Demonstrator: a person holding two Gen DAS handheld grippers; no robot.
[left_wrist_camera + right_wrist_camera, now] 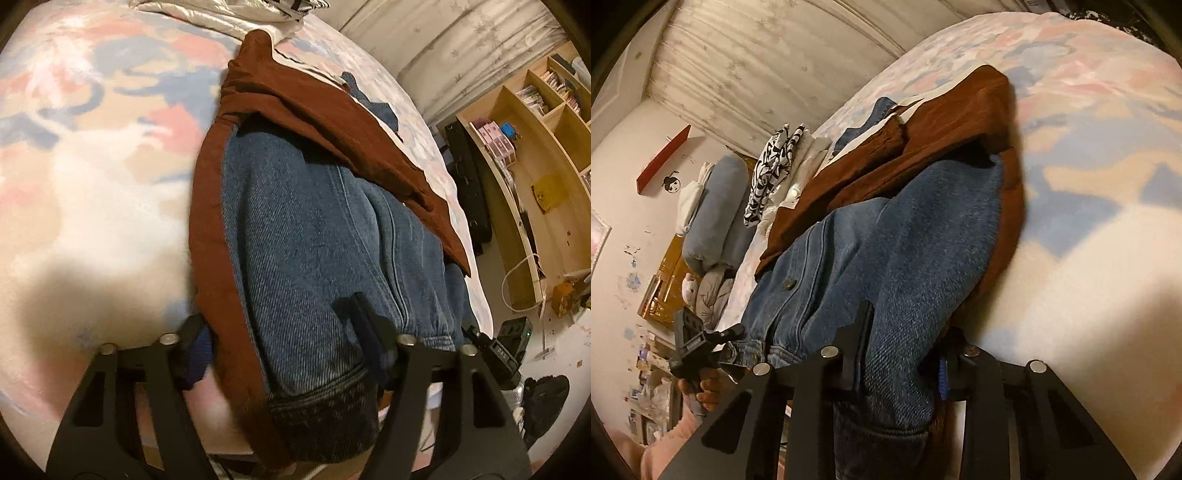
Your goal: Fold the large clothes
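Jacket [306, 229] lengthwise away from left gripper [280, 350], cuff nearest.

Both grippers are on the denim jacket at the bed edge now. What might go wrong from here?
1. The denim jacket has a rust-brown lining; each gripper seems to straddle a thick bunch, so a layer may slip out and skew the fold.
2. The left gripper and right gripper work at the edge of the bed; the hem could slide off.
3. Other clothes lie just beyond the jacket and could get dragged.
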